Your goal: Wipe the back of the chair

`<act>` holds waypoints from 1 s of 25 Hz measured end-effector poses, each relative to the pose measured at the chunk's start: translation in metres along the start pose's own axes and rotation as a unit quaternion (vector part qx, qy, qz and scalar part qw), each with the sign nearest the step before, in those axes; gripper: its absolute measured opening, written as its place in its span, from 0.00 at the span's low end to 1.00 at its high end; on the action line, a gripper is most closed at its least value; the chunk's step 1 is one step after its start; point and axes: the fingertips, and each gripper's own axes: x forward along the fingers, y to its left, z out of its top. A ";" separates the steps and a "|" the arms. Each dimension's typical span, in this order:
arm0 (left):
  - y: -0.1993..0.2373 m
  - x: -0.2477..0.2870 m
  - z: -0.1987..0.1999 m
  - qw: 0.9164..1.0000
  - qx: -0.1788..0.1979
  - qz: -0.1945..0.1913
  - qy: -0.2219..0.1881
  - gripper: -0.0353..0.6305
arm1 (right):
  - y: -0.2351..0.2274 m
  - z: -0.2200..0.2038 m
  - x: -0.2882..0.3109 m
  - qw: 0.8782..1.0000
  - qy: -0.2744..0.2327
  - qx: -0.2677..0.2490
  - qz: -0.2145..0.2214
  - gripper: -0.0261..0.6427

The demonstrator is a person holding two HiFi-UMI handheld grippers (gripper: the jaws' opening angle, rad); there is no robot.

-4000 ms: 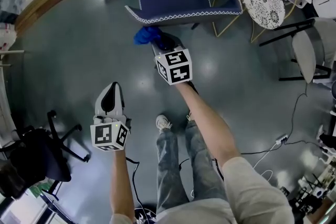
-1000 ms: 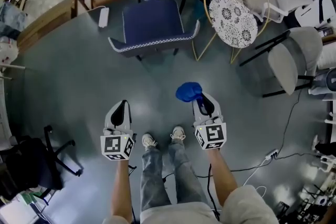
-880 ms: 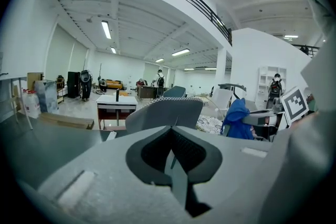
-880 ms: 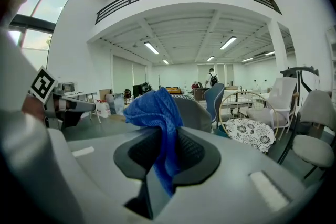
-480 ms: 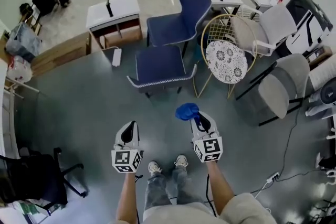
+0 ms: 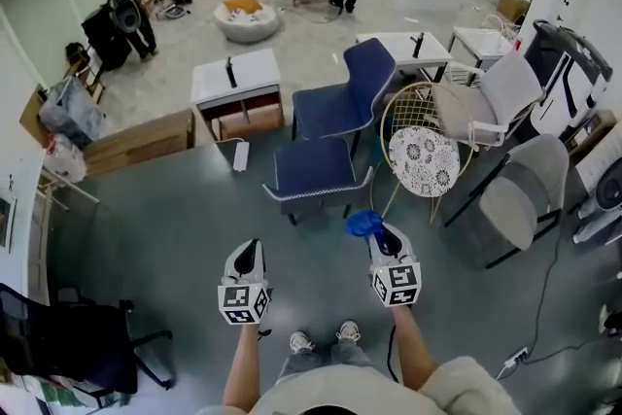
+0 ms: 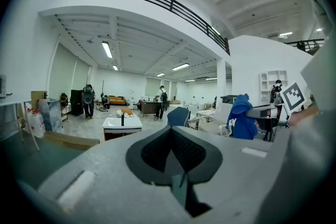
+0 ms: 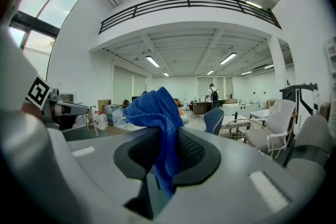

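A dark blue chair [image 6: 321,162] with a curved back [image 6: 369,75] stands ahead of me on the grey floor. My right gripper [image 6: 380,235] is shut on a bunched blue cloth [image 6: 363,224], held level just short of the chair's front right corner. The cloth [image 8: 157,123] hangs out between the jaws, with the blue chair [image 8: 213,118] small and far behind it. My left gripper [image 6: 245,257] is shut and holds nothing, left of the right one. In the left gripper view the blue chair [image 7: 178,114] is distant and the cloth [image 7: 242,118] shows at right.
A gold wire chair [image 6: 423,155] with a patterned cushion stands right of the blue chair, with white and grey chairs [image 6: 513,194] beyond. A white low table [image 6: 236,78] and a wooden bench [image 6: 136,143] lie to the left. A black office chair [image 6: 68,343] is at lower left. People stand far back.
My head has tilted up, so the room beyond the chairs shows. Both grippers have come back from the chair seat and now sit level, side by side, near my feet.
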 end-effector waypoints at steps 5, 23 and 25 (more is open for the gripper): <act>-0.004 -0.009 0.022 1.000 0.011 -0.003 -0.009 0.06 | 0.001 0.017 -0.013 1.000 -0.005 0.000 -0.003 0.15; -0.016 -0.019 0.040 0.999 0.028 -0.013 -0.017 0.06 | 0.001 0.044 -0.031 1.000 -0.023 0.000 -0.020 0.15; -0.017 -0.019 0.041 0.999 0.024 -0.013 -0.019 0.06 | 0.004 0.044 -0.032 1.000 -0.023 0.000 -0.019 0.15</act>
